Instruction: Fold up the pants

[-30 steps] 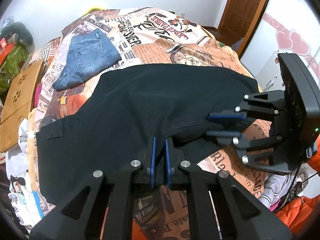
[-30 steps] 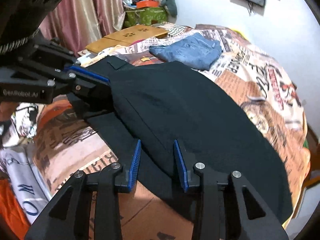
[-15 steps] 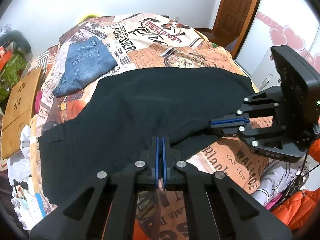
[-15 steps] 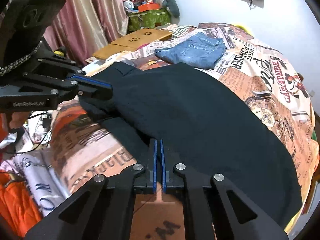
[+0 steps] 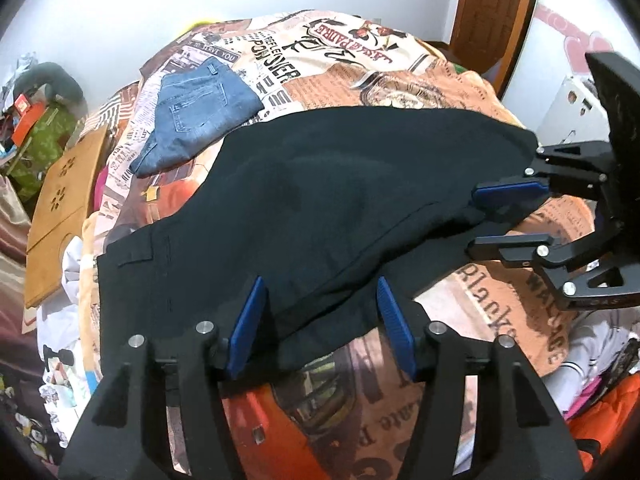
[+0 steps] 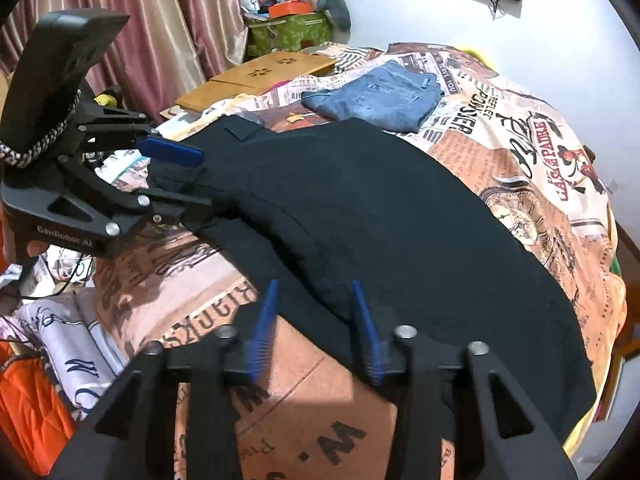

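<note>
- Left gripper (image 5: pixel 320 320) sits low at the near edge of the black pants (image 5: pixel 320 200), fingers spread wide, cloth lying between them, nothing pinched.
- Right gripper (image 6: pixel 316 328) mirrors it, likewise splayed over the hem.
- Two garments on the printed blanket (image 5: pixel 400 80): black pants, one folded pair of jeans (image 5: pixel 200 112) beyond.

White walls (image 5: pixel 100 20), a wooden door (image 5: pixel 496 12), pink curtains (image 6: pixel 168 24) — a bed under a newspaper-print blanket (image 5: pixel 400 76).
</note>
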